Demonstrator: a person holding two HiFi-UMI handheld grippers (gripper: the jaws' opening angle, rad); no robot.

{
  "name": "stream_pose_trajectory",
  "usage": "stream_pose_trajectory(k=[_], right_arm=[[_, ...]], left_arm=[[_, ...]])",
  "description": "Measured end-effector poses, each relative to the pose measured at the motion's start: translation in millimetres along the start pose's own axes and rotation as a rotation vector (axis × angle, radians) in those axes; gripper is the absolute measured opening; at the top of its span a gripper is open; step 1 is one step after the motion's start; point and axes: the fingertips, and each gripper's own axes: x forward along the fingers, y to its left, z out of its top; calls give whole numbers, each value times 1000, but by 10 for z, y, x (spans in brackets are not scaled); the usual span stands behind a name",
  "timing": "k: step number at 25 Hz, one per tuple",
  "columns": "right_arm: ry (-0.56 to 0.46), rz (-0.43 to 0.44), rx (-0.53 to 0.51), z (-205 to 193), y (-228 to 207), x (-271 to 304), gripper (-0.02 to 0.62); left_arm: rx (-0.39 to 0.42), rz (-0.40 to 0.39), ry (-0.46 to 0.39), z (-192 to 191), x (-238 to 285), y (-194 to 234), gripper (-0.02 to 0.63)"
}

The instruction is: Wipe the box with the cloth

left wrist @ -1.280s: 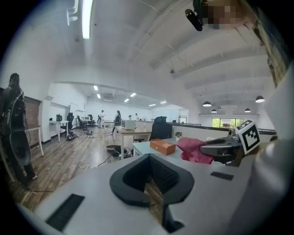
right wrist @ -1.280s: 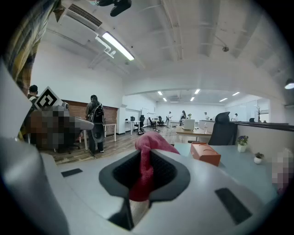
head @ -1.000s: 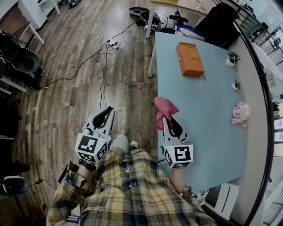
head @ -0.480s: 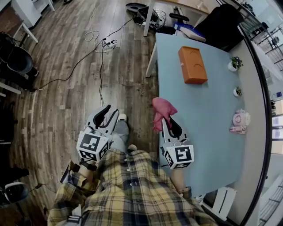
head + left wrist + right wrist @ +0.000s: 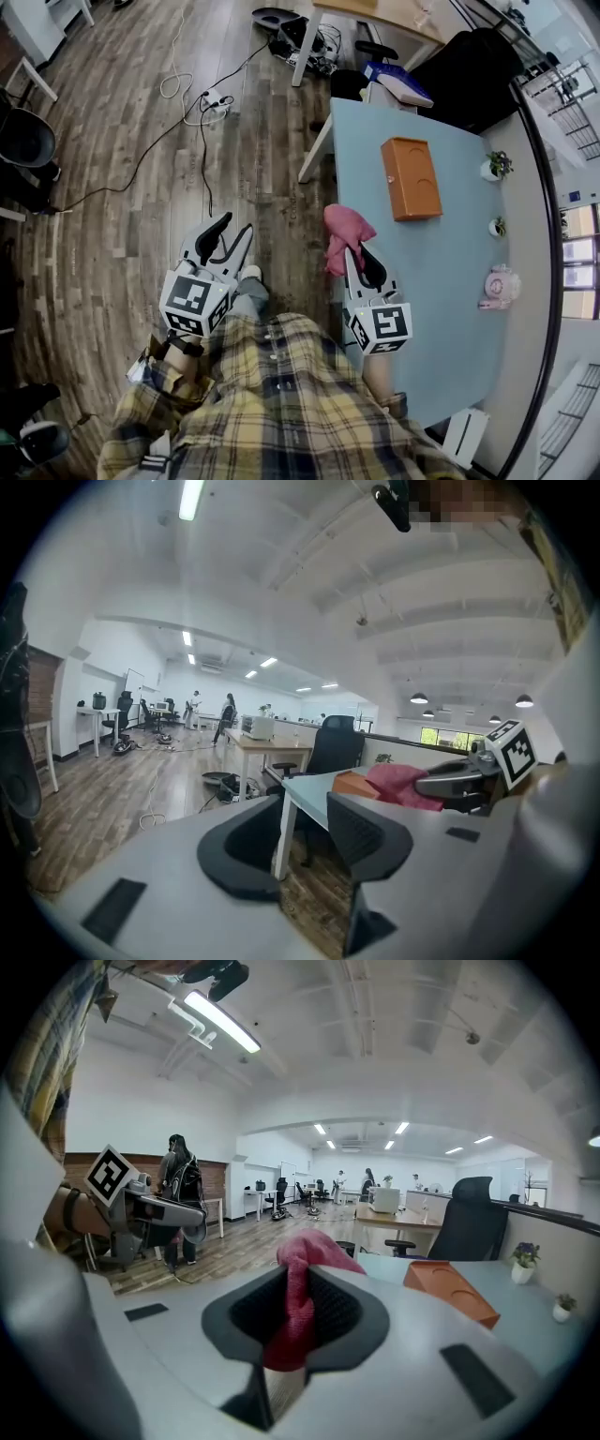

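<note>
An orange box [image 5: 412, 177] lies on the pale blue table [image 5: 450, 300], toward its far end; it also shows in the right gripper view [image 5: 450, 1291] and the left gripper view [image 5: 349, 783]. My right gripper [image 5: 360, 261] is shut on a pink cloth [image 5: 345, 236], bunched between its jaws [image 5: 296, 1321], at the table's near left edge, well short of the box. My left gripper [image 5: 228, 236] hangs over the wooden floor left of the table. Its jaws have just been opening and stand open with nothing between them [image 5: 302, 840].
Two small potted plants [image 5: 494, 167] and a pink-white object [image 5: 494, 285] sit along the table's right side. A black office chair [image 5: 469, 70] stands behind the table. Cables and a power strip [image 5: 208, 99] lie on the floor. A wooden desk [image 5: 267, 752] stands further back.
The left gripper's jaws have opened from nearly shut. Both grippers and the person have moved forward along the table's left edge. The cloth stays in the right gripper.
</note>
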Motion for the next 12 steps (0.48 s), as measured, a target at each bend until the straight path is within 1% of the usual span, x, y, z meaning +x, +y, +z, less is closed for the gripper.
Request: stream_pose_trajectory(k=[7, 12], right_arm=[[23, -34, -2, 214, -3, 659, 58], [22, -90, -3, 346, 39, 959, 60]], left_arm=[[-17, -24, 3, 133, 281, 624, 160], [-35, -41, 6, 166, 378, 981, 164]])
